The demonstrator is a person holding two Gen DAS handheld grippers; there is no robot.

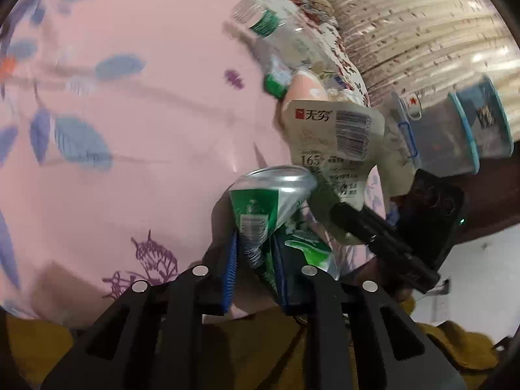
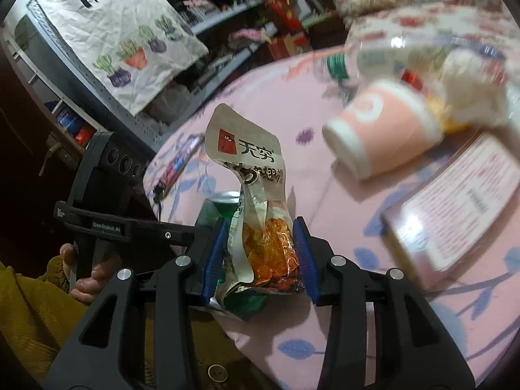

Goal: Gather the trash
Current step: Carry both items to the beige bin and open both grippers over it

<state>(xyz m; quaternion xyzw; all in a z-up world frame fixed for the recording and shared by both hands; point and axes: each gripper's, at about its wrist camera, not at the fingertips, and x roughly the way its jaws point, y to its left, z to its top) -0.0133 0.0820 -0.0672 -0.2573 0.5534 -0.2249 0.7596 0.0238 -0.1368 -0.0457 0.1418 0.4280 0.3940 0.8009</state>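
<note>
A pink bedsheet with blue leaf prints [image 2: 325, 214] covers the near surface; far left, cluttered grey metal shelving [image 2: 224, 22] stands under a white cactus-print cloth [image 2: 107, 26].

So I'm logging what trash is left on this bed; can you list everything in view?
crushed can: one, green and silver, clamped in left tongs
snack pouch: one, cream and orange, clamped in right tongs
paper cup: one, pink and white, lying on its side on the bedsheet
plastic bottles: two, clear with green caps, far edge
box: one, pink, right side
storage tubs: two, blue-rimmed, off the bed
tote bag: one, white, hanging on shelf
sleeve: mustard
hand: one, gripping the left handle
</note>
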